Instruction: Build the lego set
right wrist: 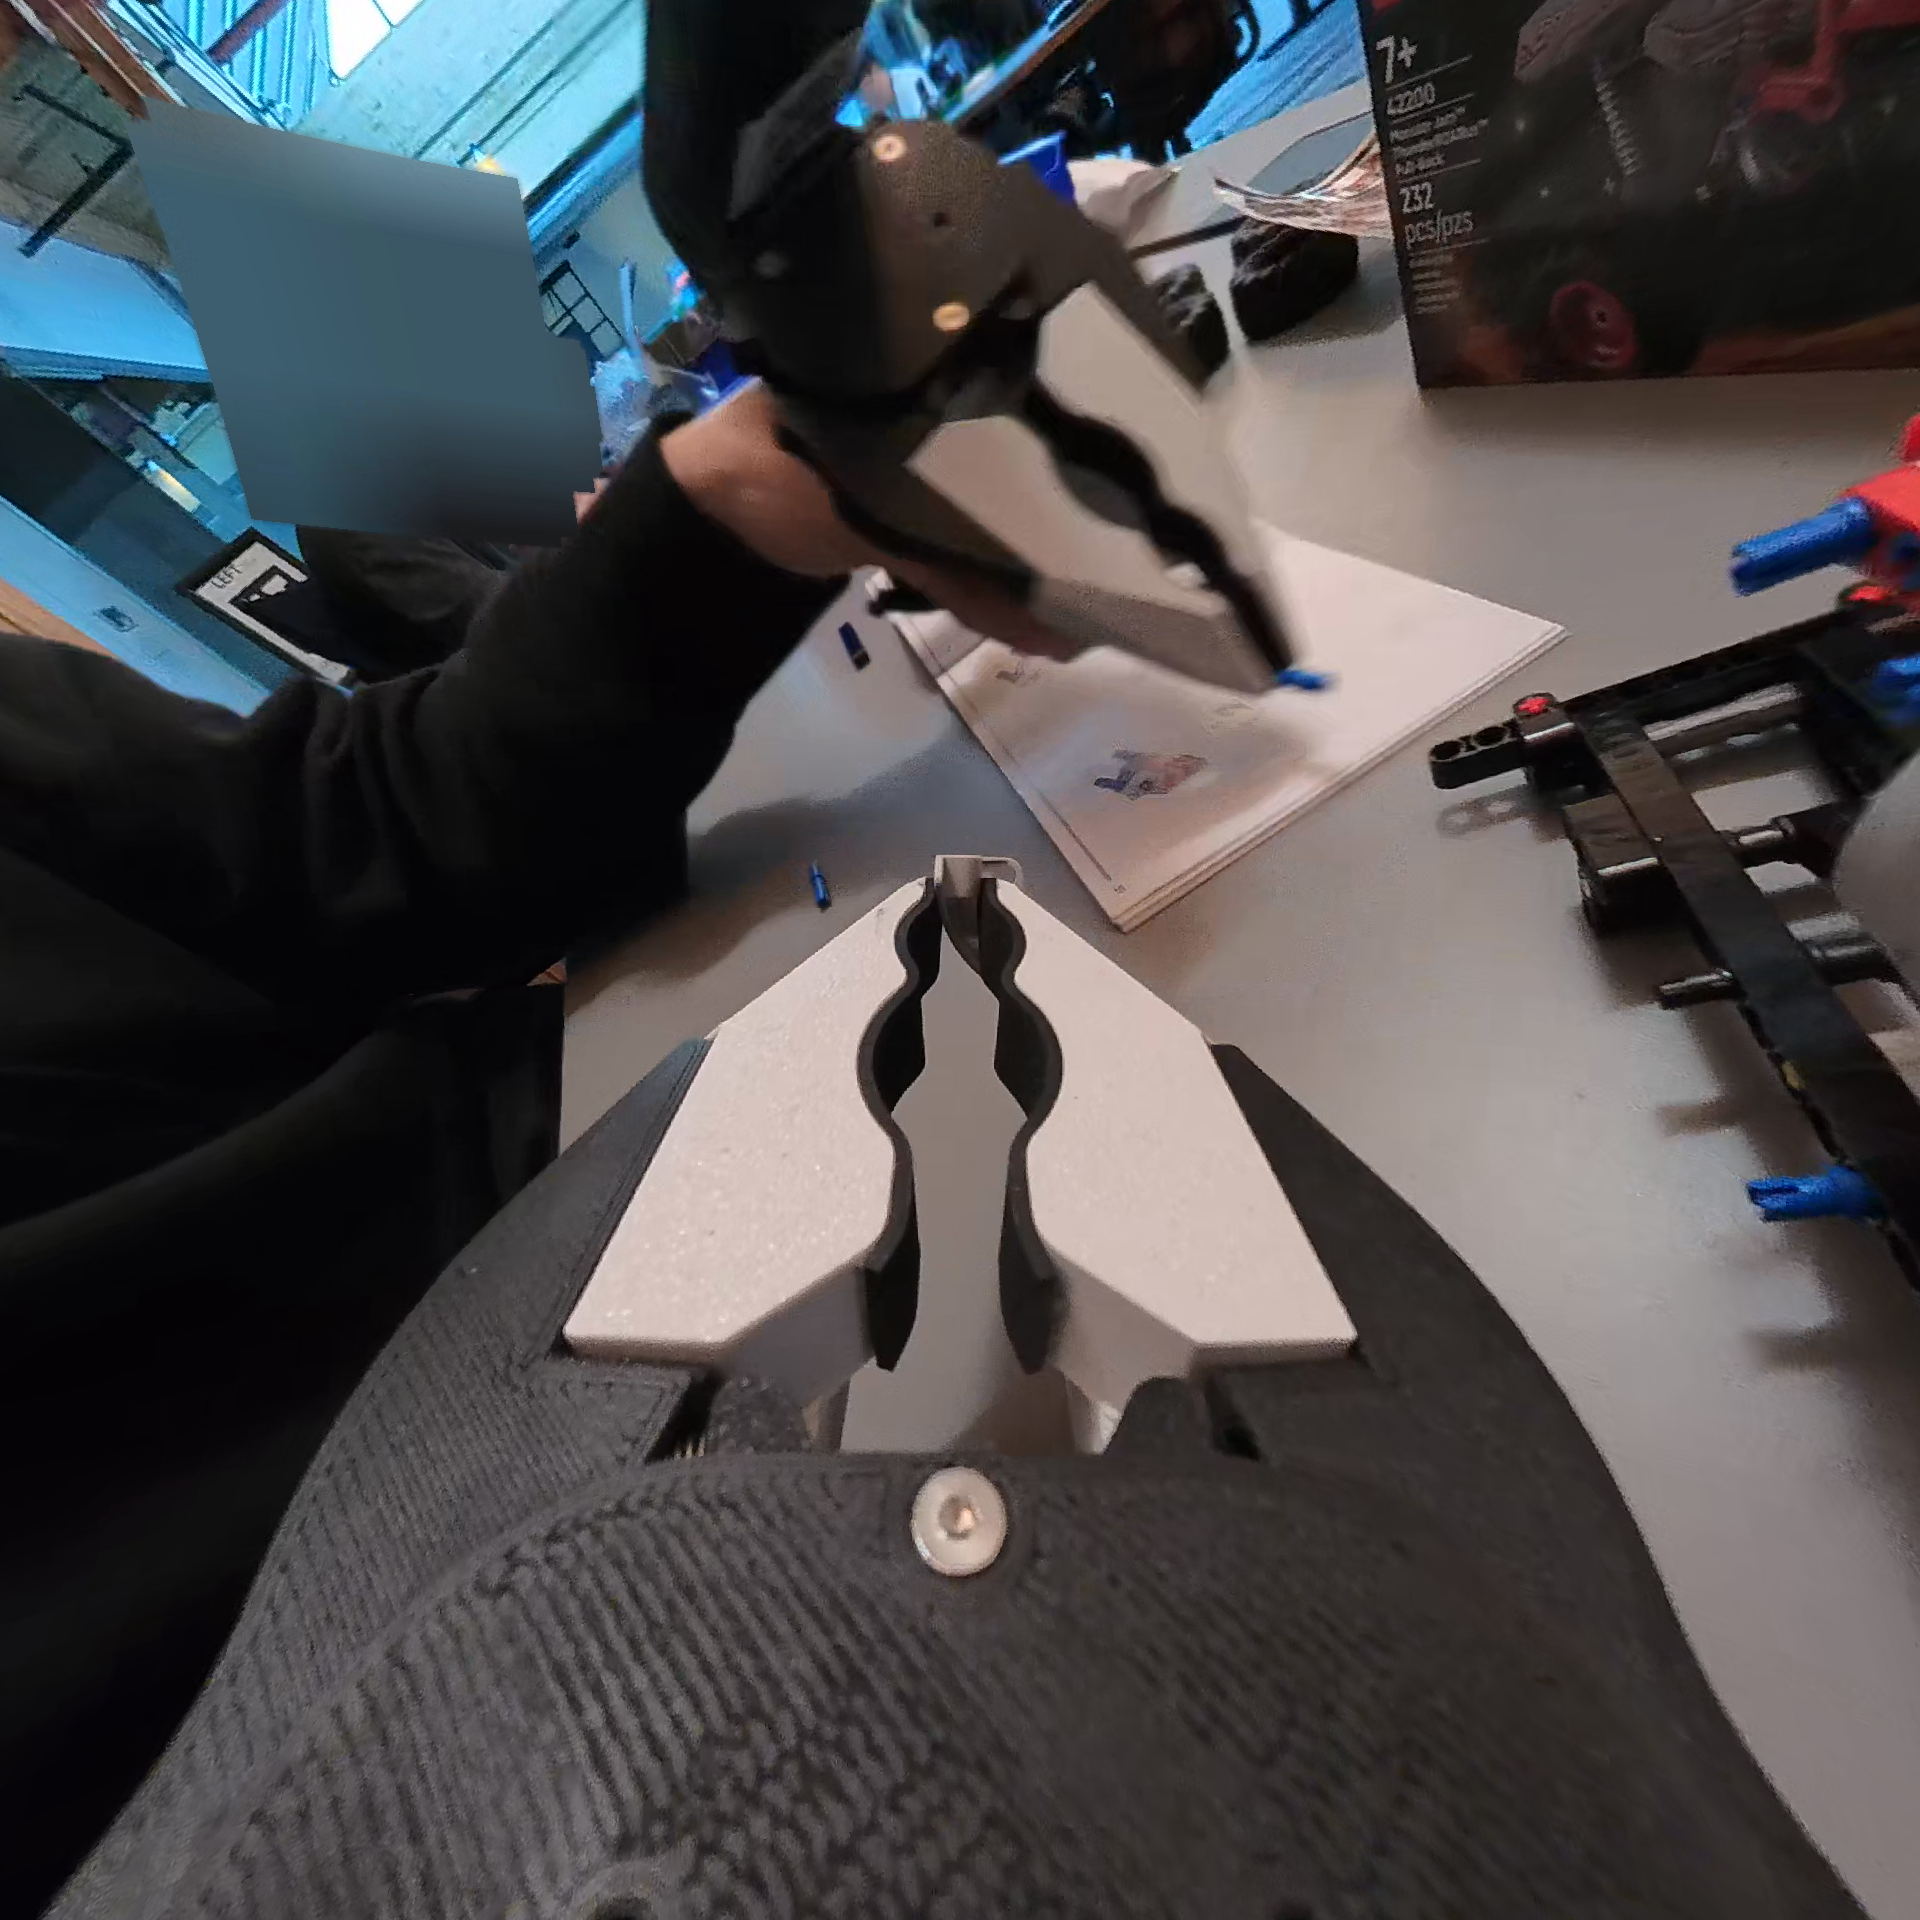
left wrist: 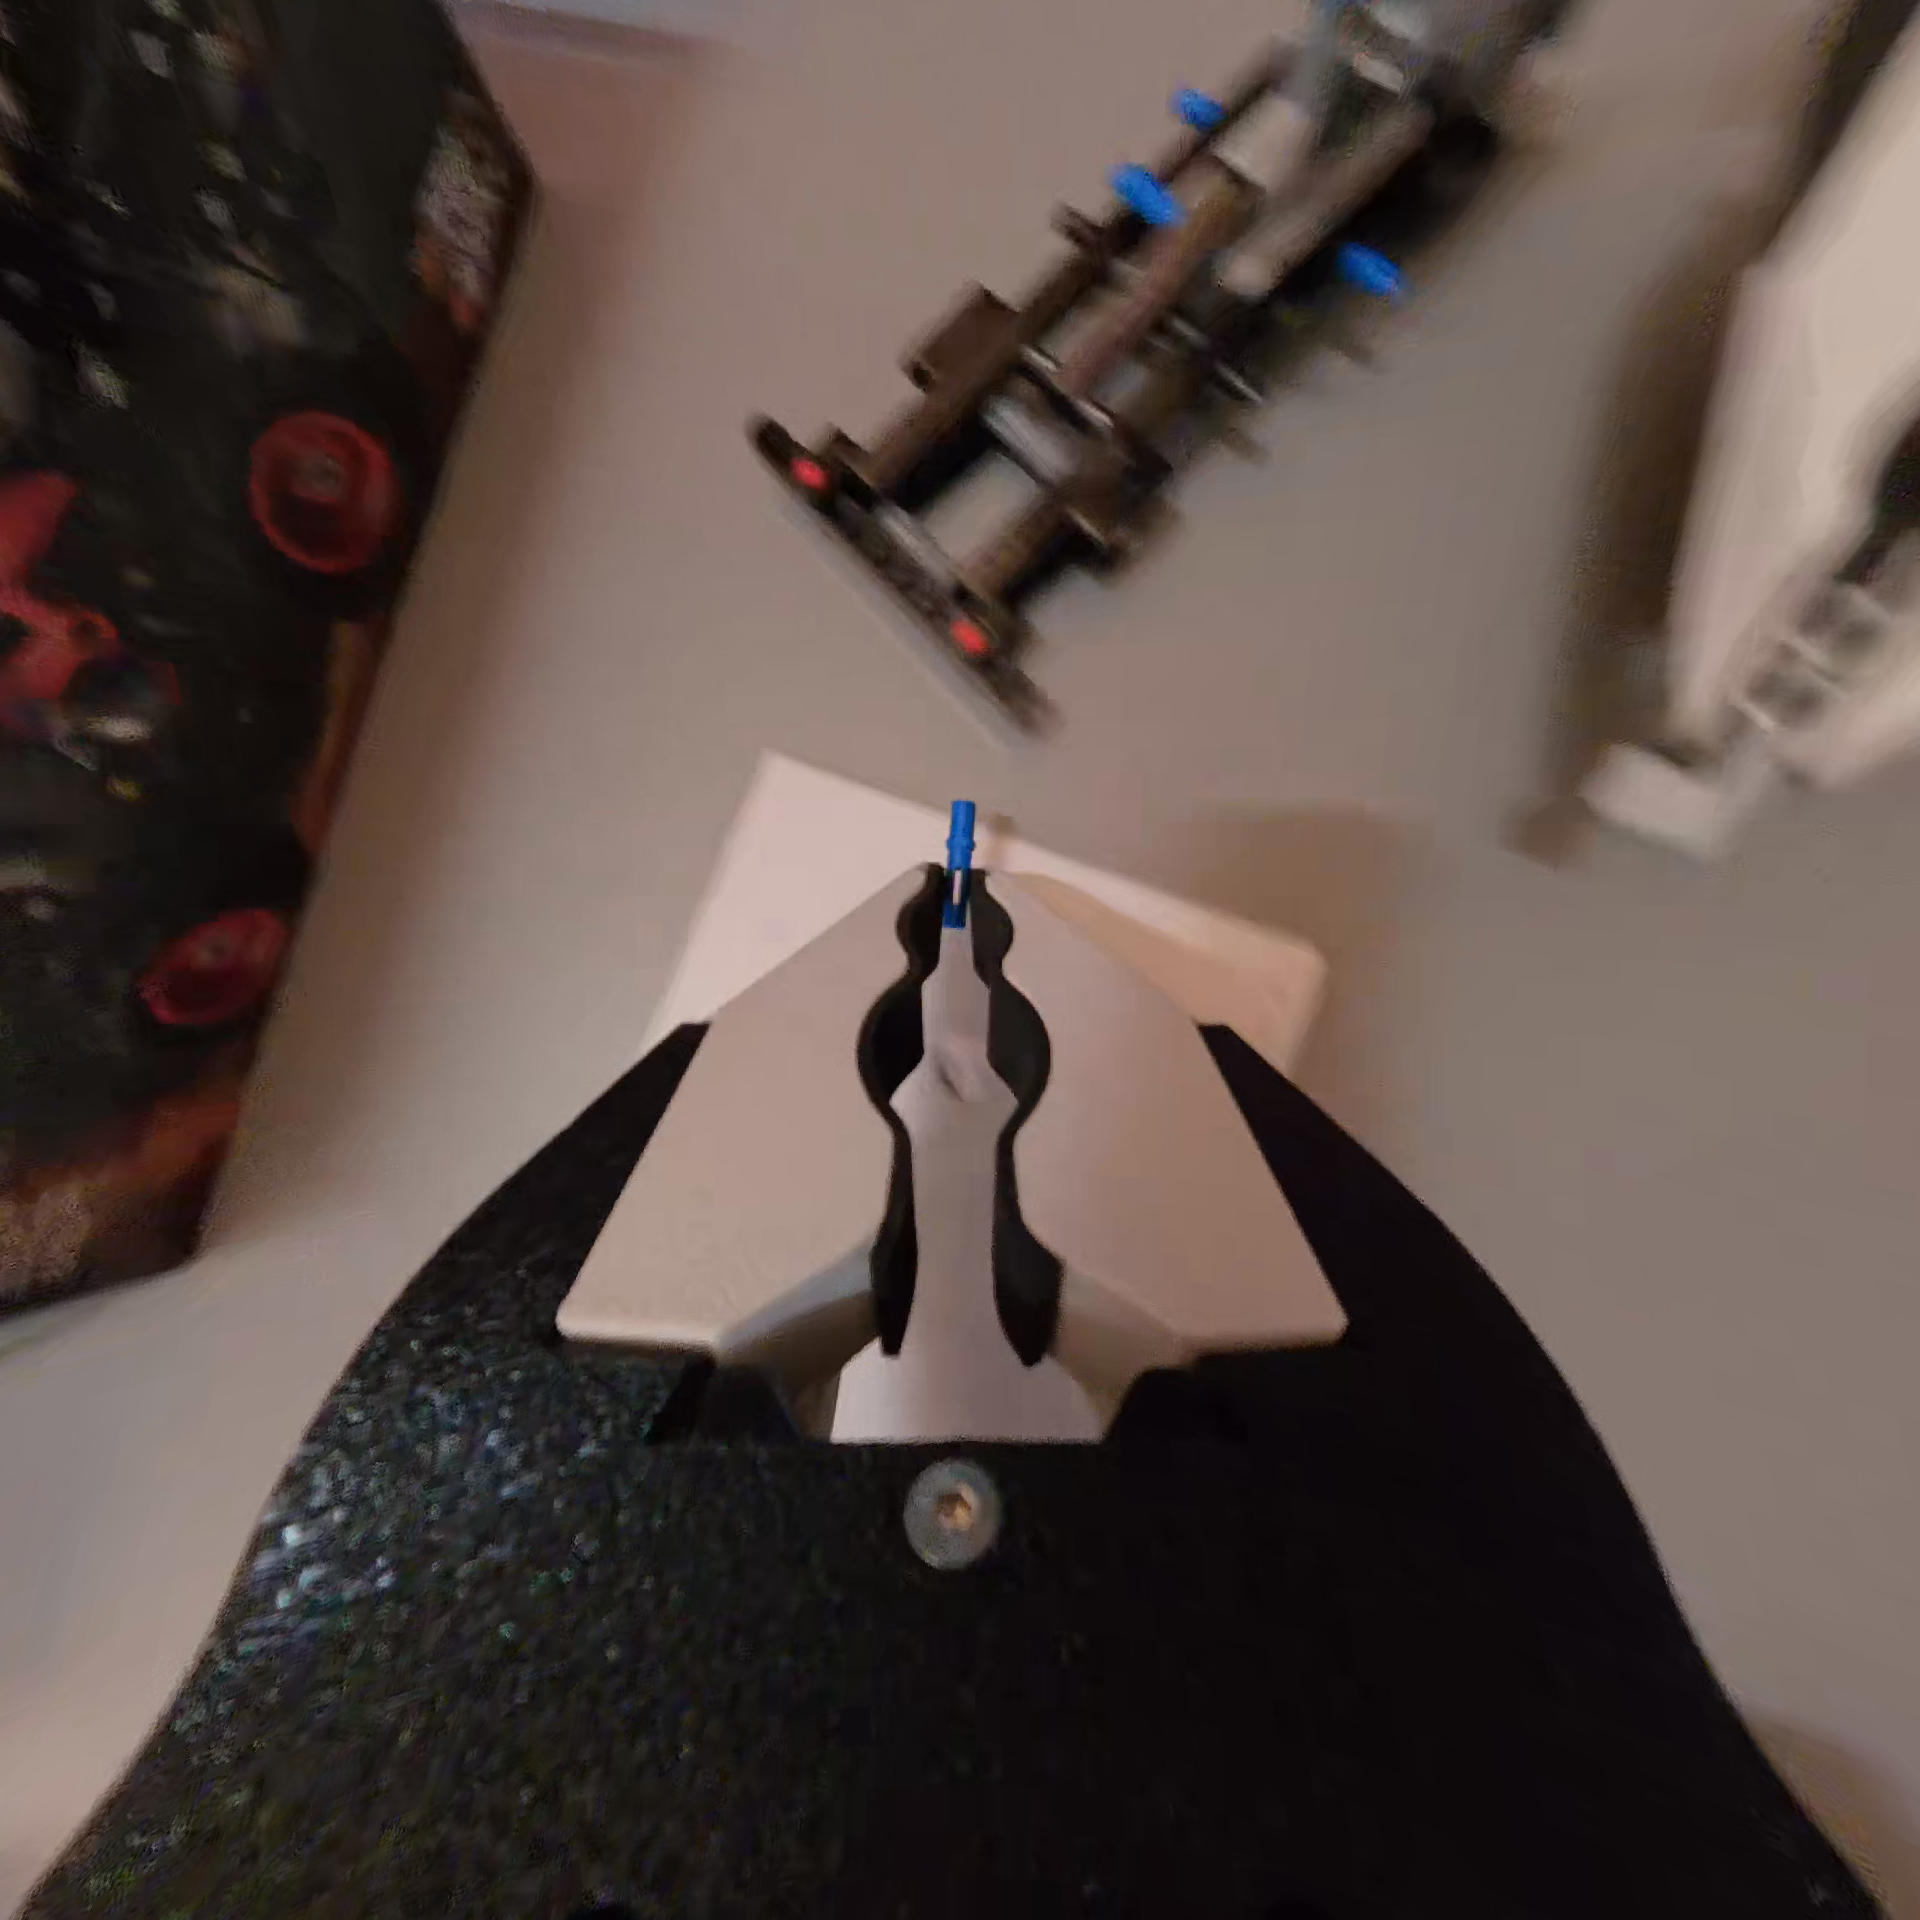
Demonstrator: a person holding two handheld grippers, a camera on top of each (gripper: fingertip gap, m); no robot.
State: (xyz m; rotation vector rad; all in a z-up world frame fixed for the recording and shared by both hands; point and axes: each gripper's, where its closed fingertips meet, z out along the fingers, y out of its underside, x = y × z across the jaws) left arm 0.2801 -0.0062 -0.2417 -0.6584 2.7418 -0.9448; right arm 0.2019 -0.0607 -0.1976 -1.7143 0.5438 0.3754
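Booklet [right wrist: 1226,748] lies on table [right wrist: 1351,1195], frame [right wrist: 1704,831] right, box [right wrist: 1662,187] behind

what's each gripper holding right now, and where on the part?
Left gripper pinches a blue pin by one end; the other end sticks out past the tips. Right gripper is shut on a small grey piece, gripped at its near end.

In the left wrist view we see the black frame [left wrist: 1091,416] smeared by blur, its top cut off; the box [left wrist: 208,520] is cropped at left
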